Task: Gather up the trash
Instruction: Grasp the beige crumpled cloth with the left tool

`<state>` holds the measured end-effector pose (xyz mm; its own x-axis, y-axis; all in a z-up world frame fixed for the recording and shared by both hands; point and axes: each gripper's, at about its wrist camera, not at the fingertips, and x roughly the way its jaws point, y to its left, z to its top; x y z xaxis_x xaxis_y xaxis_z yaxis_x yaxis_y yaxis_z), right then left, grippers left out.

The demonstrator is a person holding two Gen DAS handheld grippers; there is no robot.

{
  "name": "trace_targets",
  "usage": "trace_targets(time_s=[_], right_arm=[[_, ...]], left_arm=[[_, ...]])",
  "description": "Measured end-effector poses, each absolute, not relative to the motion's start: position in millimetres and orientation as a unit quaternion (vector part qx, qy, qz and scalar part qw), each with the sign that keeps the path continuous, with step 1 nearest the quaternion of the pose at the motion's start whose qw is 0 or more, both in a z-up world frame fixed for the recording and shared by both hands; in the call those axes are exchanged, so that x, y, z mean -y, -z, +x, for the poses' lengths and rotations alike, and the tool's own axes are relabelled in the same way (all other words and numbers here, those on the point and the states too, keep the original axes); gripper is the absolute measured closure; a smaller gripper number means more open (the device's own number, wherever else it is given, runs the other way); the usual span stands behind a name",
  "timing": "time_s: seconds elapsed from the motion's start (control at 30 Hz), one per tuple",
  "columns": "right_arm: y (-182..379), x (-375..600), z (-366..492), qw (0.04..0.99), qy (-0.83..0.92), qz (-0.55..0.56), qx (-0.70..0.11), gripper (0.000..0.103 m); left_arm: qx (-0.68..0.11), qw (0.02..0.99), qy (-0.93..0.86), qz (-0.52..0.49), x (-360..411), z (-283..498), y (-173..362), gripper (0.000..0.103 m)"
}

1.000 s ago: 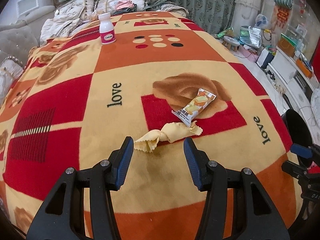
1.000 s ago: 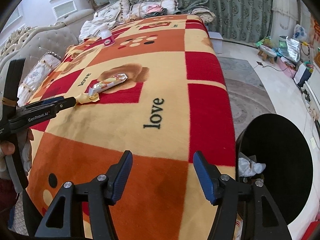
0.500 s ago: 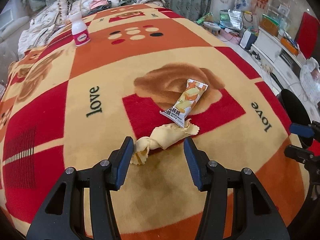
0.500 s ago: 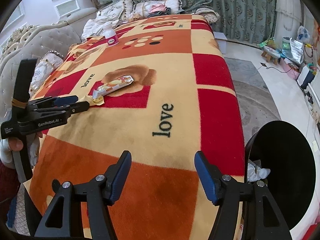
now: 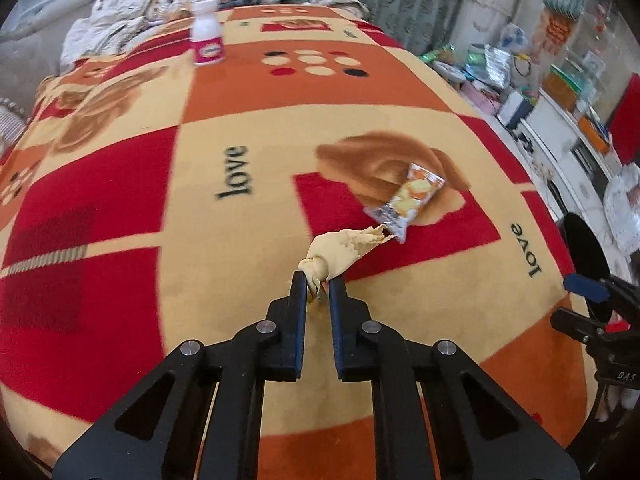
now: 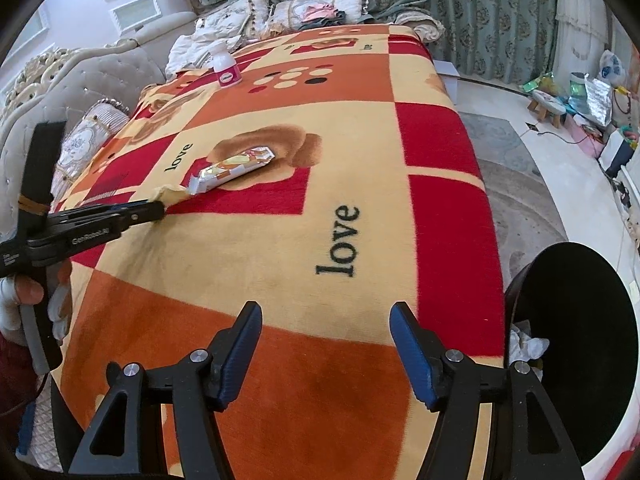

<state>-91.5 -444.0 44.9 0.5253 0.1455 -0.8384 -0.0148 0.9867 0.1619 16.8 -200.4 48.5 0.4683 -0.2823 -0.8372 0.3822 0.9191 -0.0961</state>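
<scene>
Our left gripper [image 5: 318,282] pinches only the twisted near end of the yellow wrapper [image 5: 344,246], which touches the snack pack [image 5: 408,200] mid-counter; it may slip free when lifted. Right gripper [image 6: 326,344] gapes empty near the bin [image 6: 576,320].

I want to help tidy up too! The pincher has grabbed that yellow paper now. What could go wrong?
1. The left gripper pinches only the twisted end of the yellow wrapper; it might slip out when lifted.
2. The wrapper's far end touches the snack packet, so lifting could drag or nudge the packet.
3. The black bin sits past the blanket's edge, so the wrapper could drop on the way there.
</scene>
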Motion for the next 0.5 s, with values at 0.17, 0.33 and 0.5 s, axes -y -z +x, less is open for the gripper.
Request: trace_targets(time_s=[0.17, 0.33, 0.5], right_arm=[[-45.8, 431.2, -80.9, 0.870, -0.063, 0.069, -0.484, 0.039], [-42.9, 411.7, -56.1, 0.864, -0.093, 0.082, -0.488, 0.039], [-35.5, 389.9, -15.5, 0.852, -0.116, 0.089, -0.502, 0.039]], left_arm=[[-0.477, 0.863, 0.165, 0.025, 175.7, 13.0, -54.8, 0.095], [-0.476, 0.866, 0.151, 0.010, 158.6, 9.1, -56.0, 0.095], [-0.469, 0.870, 0.150, 0.005, 142.0, -1.3, -61.8, 0.095]])
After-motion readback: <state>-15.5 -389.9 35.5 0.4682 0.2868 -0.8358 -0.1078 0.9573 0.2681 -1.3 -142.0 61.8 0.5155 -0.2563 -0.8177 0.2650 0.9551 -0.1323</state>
